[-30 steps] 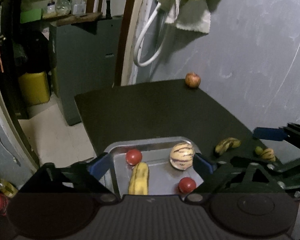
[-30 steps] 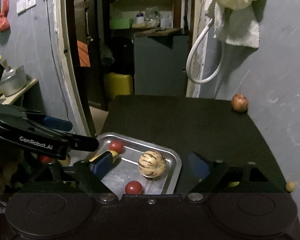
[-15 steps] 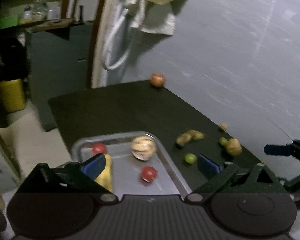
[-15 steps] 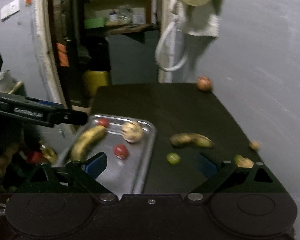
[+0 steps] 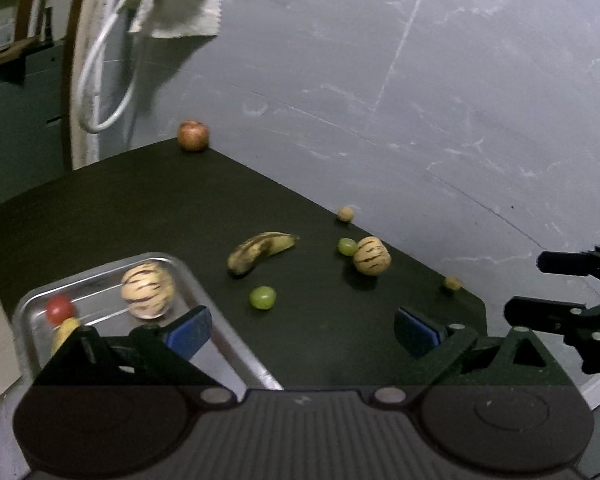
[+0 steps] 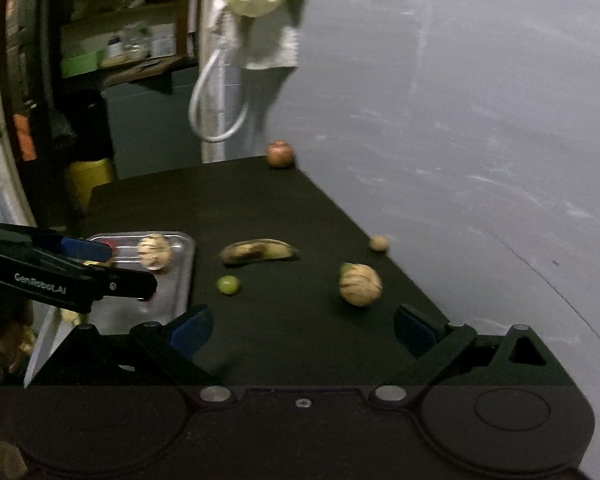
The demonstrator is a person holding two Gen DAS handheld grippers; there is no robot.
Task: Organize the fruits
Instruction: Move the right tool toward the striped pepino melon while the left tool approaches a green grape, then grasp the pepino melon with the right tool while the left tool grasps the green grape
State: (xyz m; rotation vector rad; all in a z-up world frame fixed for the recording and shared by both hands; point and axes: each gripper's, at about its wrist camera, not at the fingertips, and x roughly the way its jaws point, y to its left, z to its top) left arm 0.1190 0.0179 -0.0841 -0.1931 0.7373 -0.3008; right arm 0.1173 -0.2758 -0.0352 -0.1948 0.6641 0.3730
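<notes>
Biggest worry right now: everything loose on this worktop [image 6: 260,208] is round, so if I come in fast or off-centre the melon [image 6: 360,284] just rolls away, maybe off the near edge by the wall. The banana [image 6: 258,251] looks soft and spotty too, so a hard squeeze would mush it. My right tool [image 6: 302,330] has just been opening and stands wide with nothing between the pads; the melon sits just ahead of it, a bit toward the right pad, not touching. My left tool [image 5: 300,330] is wide and empty as well, half over the tray [image 5: 32,300], with a grape [image 5: 263,297] on the worktop just in front. Tray already has a melon and tomato in it.
</notes>
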